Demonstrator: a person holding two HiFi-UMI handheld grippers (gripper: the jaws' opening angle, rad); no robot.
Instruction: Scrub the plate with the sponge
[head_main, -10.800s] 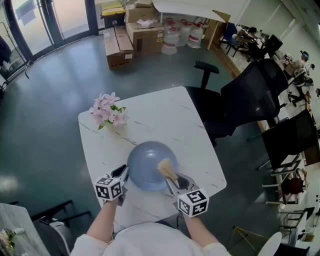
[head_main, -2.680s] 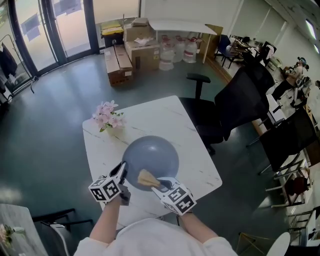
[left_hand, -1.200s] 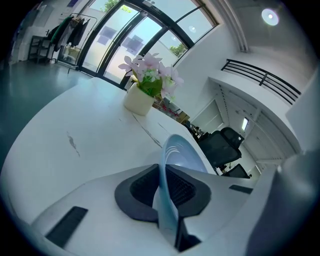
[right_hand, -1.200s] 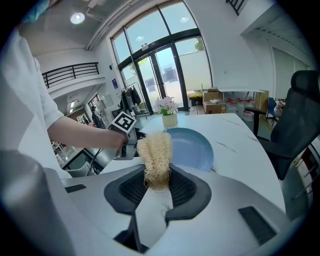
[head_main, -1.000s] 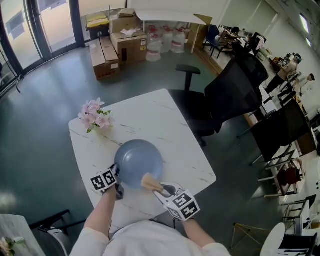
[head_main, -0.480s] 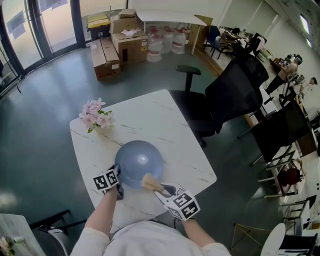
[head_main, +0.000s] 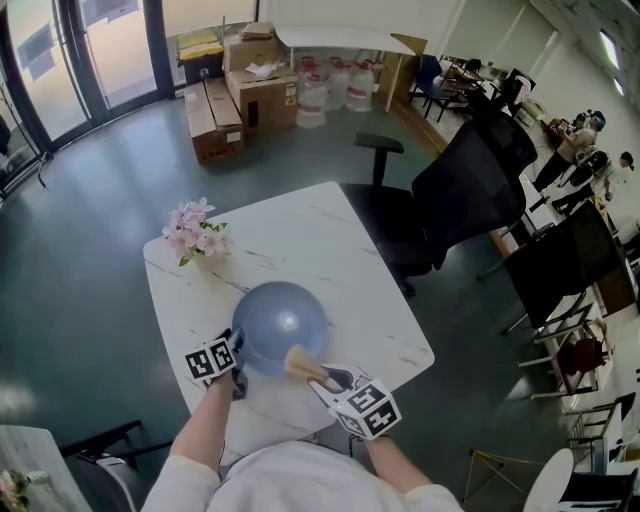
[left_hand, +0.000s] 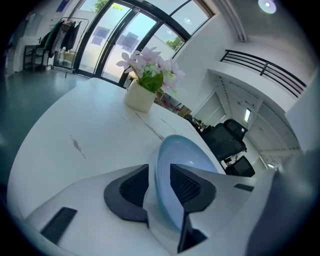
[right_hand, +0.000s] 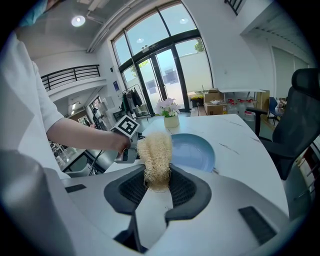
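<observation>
A round blue plate (head_main: 280, 315) lies on the white marble table (head_main: 300, 225), near its front edge. My left gripper (head_main: 236, 356) is at the plate's left rim. In the left gripper view the rim (left_hand: 162, 165) stands between the jaws of my left gripper (left_hand: 159, 182), which are opening; a thin gap shows beside the left pad. My right gripper (head_main: 325, 375) is shut on a tan fibrous sponge (head_main: 300, 362) at the plate's near rim. The right gripper view shows the sponge (right_hand: 156, 152) upright between the pads, with the plate (right_hand: 195, 150) beyond it.
A small white pot of pink flowers (head_main: 196, 228) stands at the table's far left corner. A black office chair (head_main: 450, 200) sits by the table's right side. Cardboard boxes (head_main: 235, 85) are stacked on the floor far behind.
The head view has shifted slightly. Both grippers, the plate and the sponge keep their places over the last second.
</observation>
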